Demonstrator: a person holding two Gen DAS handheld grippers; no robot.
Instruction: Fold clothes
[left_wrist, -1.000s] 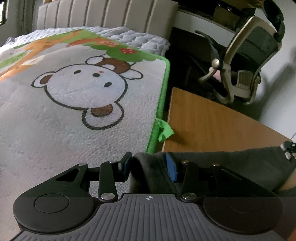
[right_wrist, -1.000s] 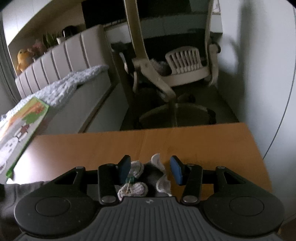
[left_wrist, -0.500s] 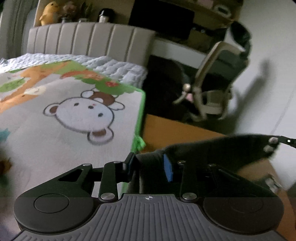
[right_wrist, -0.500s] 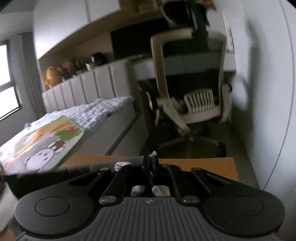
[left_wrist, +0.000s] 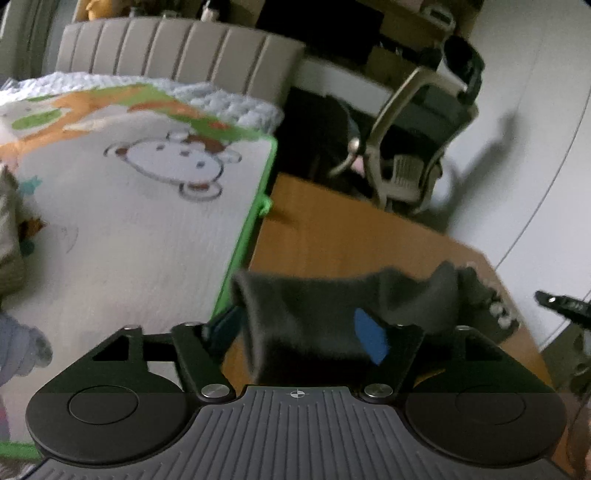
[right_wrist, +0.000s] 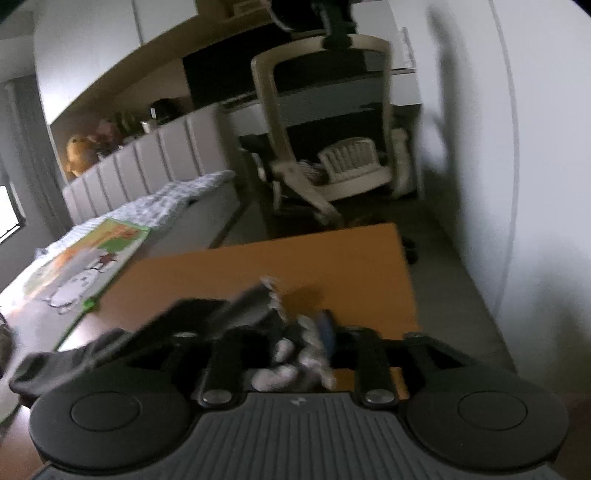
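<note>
The dark grey garment (left_wrist: 317, 314) lies across the near part of the wooden desk (left_wrist: 354, 240), its left end by the desk's left edge where the cartoon play mat (left_wrist: 140, 229) butts against it, its right end — trimmed with pale pompoms (right_wrist: 291, 354) — nearer the right edge. The left gripper (left_wrist: 295, 328) has cloth between its jaws, which are opening; the pads no longer press on the fabric. The right gripper (right_wrist: 295, 339) is opening too, with the pompom trim sitting between its fingers; blur hides whether a pad touches it. The step in hand looks like releasing a fold. To do it well, let both ends drop together, draw each gripper straight back so no pad snags the knit — then check the edges line up before the next fold.
</note>
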